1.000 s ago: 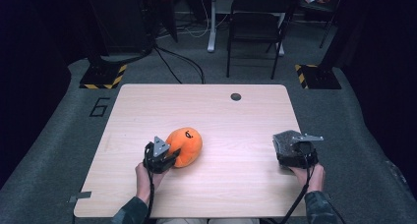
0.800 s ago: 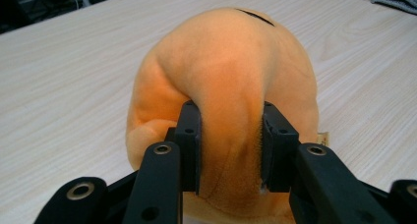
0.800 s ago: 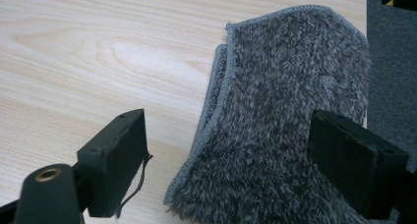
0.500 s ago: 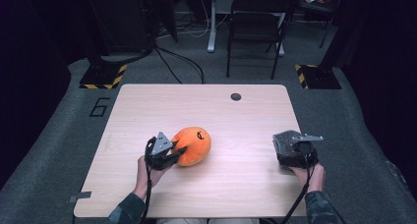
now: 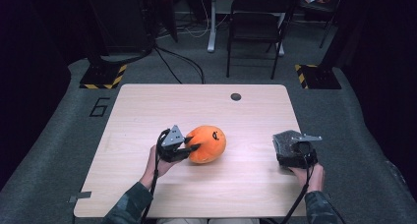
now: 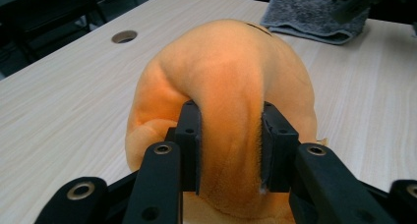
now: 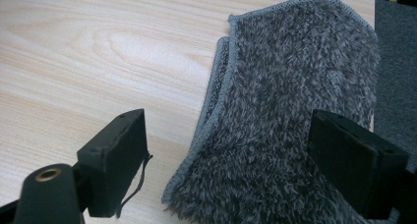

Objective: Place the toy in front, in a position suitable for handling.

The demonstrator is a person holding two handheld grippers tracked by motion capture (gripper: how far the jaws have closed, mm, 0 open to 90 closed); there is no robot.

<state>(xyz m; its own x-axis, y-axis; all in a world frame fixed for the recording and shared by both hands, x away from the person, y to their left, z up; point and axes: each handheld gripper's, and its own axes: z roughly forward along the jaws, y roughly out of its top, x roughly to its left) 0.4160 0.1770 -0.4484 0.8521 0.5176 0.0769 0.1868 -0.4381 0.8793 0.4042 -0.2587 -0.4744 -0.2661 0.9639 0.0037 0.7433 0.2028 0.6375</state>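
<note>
Dark carpeted floor surrounds a pale wooden table, behind which a black folding chair and loose cables are seen, with yellow-and-black striped plates lying on the floor at either far corner. A round cable hole is set into the table near its far edge. An orange plush toy is found a little left of the table's middle, nearer the person's side, with a small black mark visible on its upper face. The left hand-held gripper is applied to the toy from the left side; in the left gripper view its two black jaws are seen pressed into a fold of the orange plush, which is squeezed narrow between the pads, so the toy is firmly gripped. Whether the toy is lifted off the table or resting on it cannot be told. A grey fluffy cloth is laid near the right edge of the table, well apart from the toy. The right hand-held gripper is held over this cloth; in the right gripper view its jaws are seen standing wide apart, one over bare wood and the other over the grey pile, and nothing is pinched between them. Both forearms are seen in camouflage-patterned sleeves
</note>
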